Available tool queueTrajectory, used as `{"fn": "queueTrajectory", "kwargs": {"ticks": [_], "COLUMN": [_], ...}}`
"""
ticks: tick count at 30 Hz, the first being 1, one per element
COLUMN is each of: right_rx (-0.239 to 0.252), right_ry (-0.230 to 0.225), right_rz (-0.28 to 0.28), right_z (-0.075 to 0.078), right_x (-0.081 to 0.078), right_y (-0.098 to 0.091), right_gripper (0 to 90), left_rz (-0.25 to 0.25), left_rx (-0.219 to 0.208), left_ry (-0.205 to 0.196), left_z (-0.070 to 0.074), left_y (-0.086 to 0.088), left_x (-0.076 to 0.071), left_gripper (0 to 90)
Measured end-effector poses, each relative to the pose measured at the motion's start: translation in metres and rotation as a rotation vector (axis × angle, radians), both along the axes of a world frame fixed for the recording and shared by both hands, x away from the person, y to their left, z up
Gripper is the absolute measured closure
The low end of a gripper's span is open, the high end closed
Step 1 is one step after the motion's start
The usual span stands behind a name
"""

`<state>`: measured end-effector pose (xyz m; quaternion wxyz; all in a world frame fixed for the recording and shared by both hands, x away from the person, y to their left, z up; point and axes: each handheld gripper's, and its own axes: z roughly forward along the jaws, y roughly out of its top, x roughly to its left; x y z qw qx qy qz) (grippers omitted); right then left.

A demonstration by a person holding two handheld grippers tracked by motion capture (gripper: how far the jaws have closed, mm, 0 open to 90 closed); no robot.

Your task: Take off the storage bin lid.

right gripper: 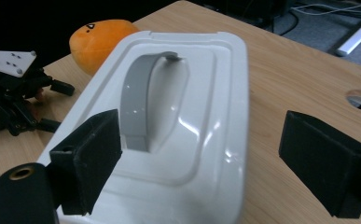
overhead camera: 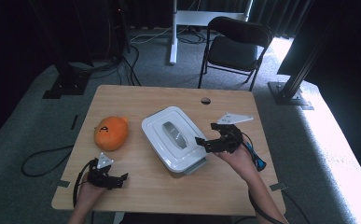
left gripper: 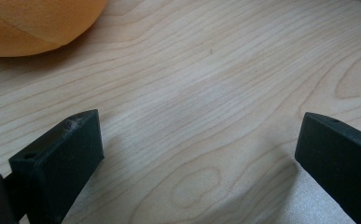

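White plastic, the lidded box (overhead camera: 174, 138) sits mid-table with the right gripper (overhead camera: 206, 134) at its edge, jaws spread. The left gripper (overhead camera: 123, 178) rests apart near the orange plush (overhead camera: 111, 132), jaws also spread.

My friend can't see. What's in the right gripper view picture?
A white box with a grey handle on its lid sits on a wooden table, between the open right claw. Behind it are an orange plush toy and the left claw.

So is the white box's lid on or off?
On. The lid sits flush on the white box, grey handle folded flat in its recess.
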<state>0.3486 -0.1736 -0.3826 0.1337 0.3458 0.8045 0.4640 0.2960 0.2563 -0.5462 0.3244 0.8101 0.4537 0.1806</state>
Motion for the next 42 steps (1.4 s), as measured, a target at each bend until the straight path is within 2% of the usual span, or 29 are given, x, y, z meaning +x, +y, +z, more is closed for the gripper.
{"fn": "queueTrajectory", "kwargs": {"ticks": [4, 8, 12, 15, 19, 24, 27, 32, 34, 37, 39, 40, 42], "right_rx": [-0.007, -0.023, -0.068, -0.08, -0.12, -0.146, -0.14, -0.139, -0.14, -0.143, -0.144, -0.155, -0.162], "right_ry": [0.022, 0.024, 0.033, 0.047, 0.067, 0.057, 0.056, 0.047, 0.043, 0.035, 0.029, 0.024, 0.028], "right_rz": [0.028, 0.036, 0.055, 0.061, 0.066, 0.058, 0.052, 0.059, 0.058, 0.068, 0.072, 0.076, 0.077], "right_z": [-0.001, -0.003, -0.01, -0.013, -0.022, -0.026, -0.027, -0.028, -0.028, -0.028, -0.027, -0.027, -0.028], "right_x": [0.008, 0.01, 0.013, 0.015, 0.019, 0.019, 0.02, 0.02, 0.02, 0.019, 0.018, 0.017, 0.016], "right_y": [0.019, 0.032, 0.054, 0.062, 0.075, 0.08, 0.081, 0.084, 0.085, 0.085, 0.084, 0.084, 0.084], "right_gripper": [12.4, 12.9, 12.9, 12.9, 13.1, 17.4, 18.2, 24.9, 35.1, 45.7, 47.5, 55.6, 58.2], "left_rz": [0.002, 0.011, 0.023, 0.024, 0.016, 0.016, 0.012, 0.008, 0.008, 0.007, 0.008, 0.008, 0.008], "left_rx": [0.009, 0.018, 0.017, 0.016, 0.016, 0.017, 0.019, 0.019, 0.019, 0.019, 0.02, 0.019, 0.019], "left_ry": [-0.002, -0.003, -0.004, -0.004, 0.0, 0.0, 0.0, -0.001, -0.001, -0.001, -0.001, -0.001, -0.001], "left_z": [0.0, 0.0, 0.0, 0.0, -0.001, -0.001, 0.0, -0.001, -0.001, -0.001, -0.001, -0.001, -0.001], "left_y": [0.0, -0.001, -0.001, -0.001, -0.001, -0.001, -0.001, -0.001, -0.001, -0.001, -0.001, -0.001, -0.001], "left_x": [0.0, 0.0, 0.0, 0.0, 0.0, 0.0, 0.0, 0.0, 0.0, 0.0, 0.0, 0.0, 0.0], "left_gripper": [1.4, 1.4, 1.4, 1.4, 0.0, 0.0, 0.1, 0.1, 0.1, 0.1, 0.1, 0.1, 0.1]}}
